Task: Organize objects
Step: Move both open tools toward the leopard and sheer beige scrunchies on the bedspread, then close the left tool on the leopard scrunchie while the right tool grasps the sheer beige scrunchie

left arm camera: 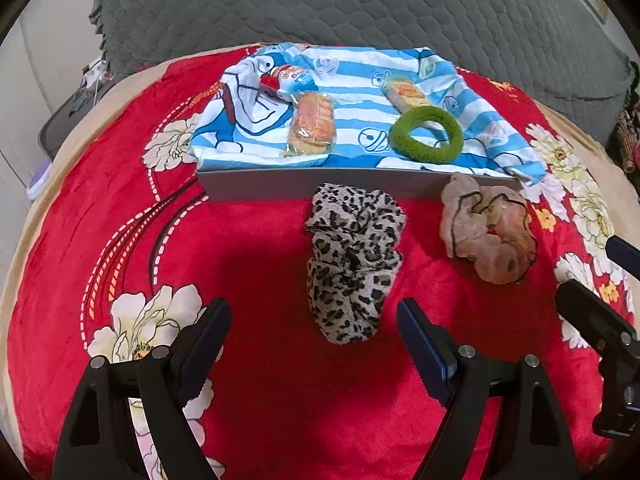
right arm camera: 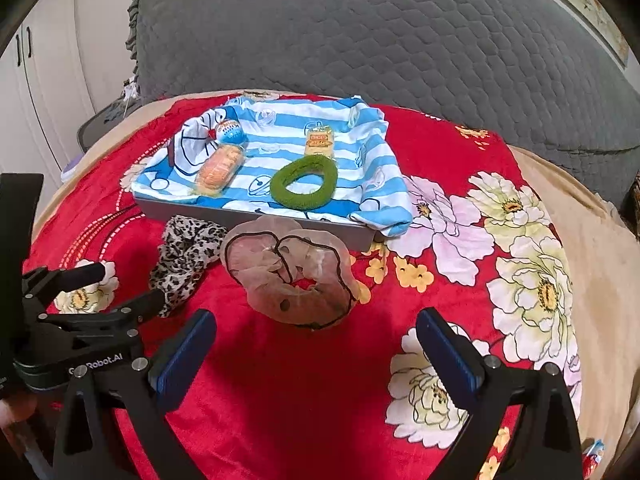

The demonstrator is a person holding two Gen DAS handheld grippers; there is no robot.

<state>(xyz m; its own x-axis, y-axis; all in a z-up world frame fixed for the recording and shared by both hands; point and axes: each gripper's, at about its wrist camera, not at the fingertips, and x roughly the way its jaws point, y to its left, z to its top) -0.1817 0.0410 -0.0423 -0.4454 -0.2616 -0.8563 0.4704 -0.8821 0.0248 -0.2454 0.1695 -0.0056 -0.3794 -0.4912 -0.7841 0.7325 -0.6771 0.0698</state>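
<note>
While both claws, left claw and right claw, gape empty, each should pinch its scrunchie, leopard scrunchie and pink scrunchie, mid-bunch before the tray.

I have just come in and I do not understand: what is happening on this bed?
A person holds two grippers, both open and empty. The left gripper faces a leopard-print scrunchie; the right gripper faces a sheer beige scrunchie. Both scrunchies lie on the red floral blanket. Behind them, a towel-lined tray already holds a green hair tie and wrapped snacks.
</note>
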